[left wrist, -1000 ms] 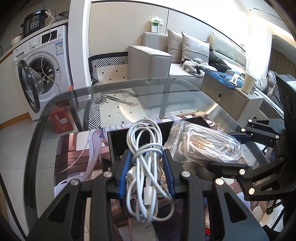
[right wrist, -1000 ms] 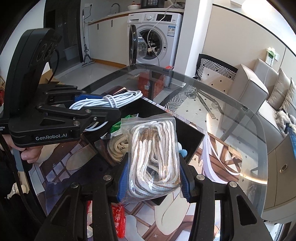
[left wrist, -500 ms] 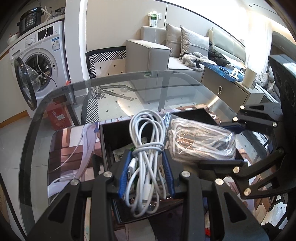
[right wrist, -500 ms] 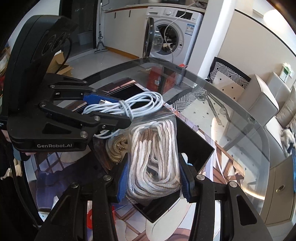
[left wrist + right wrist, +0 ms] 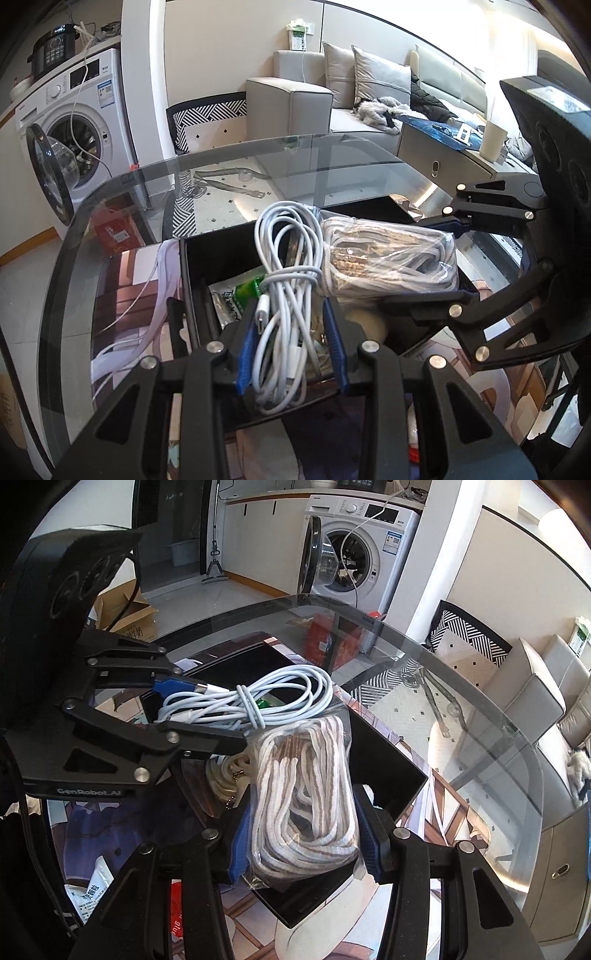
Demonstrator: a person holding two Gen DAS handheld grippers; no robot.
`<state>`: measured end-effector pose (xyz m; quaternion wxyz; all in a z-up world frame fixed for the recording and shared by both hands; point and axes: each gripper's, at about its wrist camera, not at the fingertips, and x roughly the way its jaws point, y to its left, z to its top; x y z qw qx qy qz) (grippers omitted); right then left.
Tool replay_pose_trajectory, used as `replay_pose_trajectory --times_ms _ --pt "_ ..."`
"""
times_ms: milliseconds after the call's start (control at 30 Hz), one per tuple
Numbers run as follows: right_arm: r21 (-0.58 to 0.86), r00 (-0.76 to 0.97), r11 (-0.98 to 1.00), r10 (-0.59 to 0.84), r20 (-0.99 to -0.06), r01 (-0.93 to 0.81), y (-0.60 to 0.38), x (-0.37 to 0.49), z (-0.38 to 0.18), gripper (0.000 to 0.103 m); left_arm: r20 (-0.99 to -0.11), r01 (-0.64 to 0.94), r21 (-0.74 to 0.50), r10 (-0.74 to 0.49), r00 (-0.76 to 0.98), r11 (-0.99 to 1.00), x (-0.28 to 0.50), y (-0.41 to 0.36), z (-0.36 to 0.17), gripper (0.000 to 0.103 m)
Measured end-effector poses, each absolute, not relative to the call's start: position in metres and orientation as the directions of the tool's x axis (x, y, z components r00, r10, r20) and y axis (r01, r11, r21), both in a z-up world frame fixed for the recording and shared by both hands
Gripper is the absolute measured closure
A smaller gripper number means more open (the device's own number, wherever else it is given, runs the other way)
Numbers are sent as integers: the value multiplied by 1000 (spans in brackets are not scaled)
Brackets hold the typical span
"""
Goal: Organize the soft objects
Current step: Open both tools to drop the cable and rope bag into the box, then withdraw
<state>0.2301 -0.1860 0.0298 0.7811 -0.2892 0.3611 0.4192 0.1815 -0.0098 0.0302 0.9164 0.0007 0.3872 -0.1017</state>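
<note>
Left gripper (image 5: 291, 343): blue-padded fingers (image 5: 246, 350) are clamping a coiled white cable bundle (image 5: 286, 280), which is hanging over the open black box (image 5: 192, 269).

Right gripper (image 5: 301, 834): fingers (image 5: 239, 843) are squeezing a clear bag of white-and-tan rope (image 5: 306, 794), which is likewise sitting above the black box, its far end touching the cable bundle.

Both held items are lying side by side, cable to the left, bag to the right; in the right wrist view the cable bundle is crossing just beyond the top of the bag.

Box contents: a green-and-white packet (image 5: 240, 295) is showing under the cable; a cream rope coil (image 5: 221, 775) with a small ball chain is resting beside the bag.

Tabletop (image 5: 332, 166): round glass, carrying an illustrated mat (image 5: 140, 291) under the box. A white printed packet (image 5: 90, 893) and a red wrapper (image 5: 177, 915) are lying on the mat near the right gripper.

Beyond: a red box (image 5: 328, 638) is showing through the glass, a washing machine (image 5: 85, 122) is standing with its door open, and a grey sofa (image 5: 332, 96) with cushions is lining the far wall.
</note>
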Motion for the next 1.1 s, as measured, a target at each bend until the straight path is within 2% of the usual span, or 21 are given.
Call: replay_pose_trajectory --times_ms 133,267,367,533,667,767,1100 --pt "-193 437 496 439 -785 -847 -188 228 31 46 -718 181 -83 -185 671 980 181 -11 32 70" --pt "-213 484 526 456 -747 -824 -197 219 39 31 -705 179 -85 -186 684 980 175 -8 37 67" --pt "-211 511 556 465 -723 -804 -204 212 44 22 -680 174 -91 -189 708 980 165 -4 46 47" --pt "-184 550 627 459 -698 -757 -219 201 47 16 -647 171 -85 -185 740 982 148 3 58 40" --pt "-118 566 685 478 -672 -719 -233 194 49 2 -629 144 -72 -157 761 987 137 9 62 12" --pt "-48 558 716 498 -664 -697 -243 187 47 1 -626 130 -81 -152 765 988 130 15 61 2" --pt "17 558 758 494 -667 -652 -268 147 35 0 -635 83 -53 -97 766 995 100 21 51 0"
